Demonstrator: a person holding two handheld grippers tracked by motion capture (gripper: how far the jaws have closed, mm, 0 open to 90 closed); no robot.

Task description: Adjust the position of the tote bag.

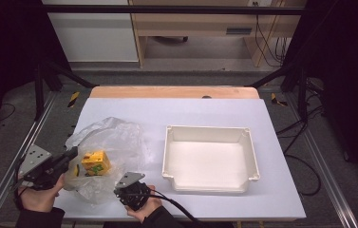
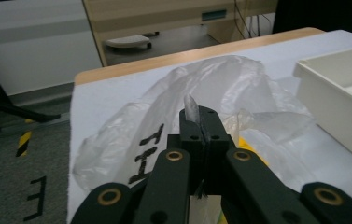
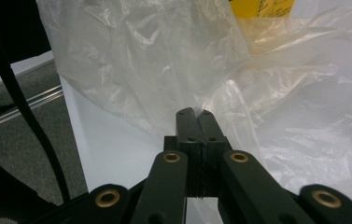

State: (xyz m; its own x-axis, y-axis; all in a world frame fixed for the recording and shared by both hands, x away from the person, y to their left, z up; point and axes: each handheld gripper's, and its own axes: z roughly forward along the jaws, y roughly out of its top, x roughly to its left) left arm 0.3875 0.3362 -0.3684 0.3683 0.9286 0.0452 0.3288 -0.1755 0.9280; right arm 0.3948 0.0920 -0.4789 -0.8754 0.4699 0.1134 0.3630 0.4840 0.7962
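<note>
While both gripper views show jaws pinching plastic bag [image 2: 220, 88], high view reveals tray [image 1: 208, 178].

High view overhead; 2 gripper views close, share bag [image 1: 103, 156].

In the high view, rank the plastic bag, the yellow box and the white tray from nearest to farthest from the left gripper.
From the left gripper:
1. plastic bag, pinched at its left edge.
2. yellow box, inside the bag, just right.
3. white tray, far right on the table.
</note>
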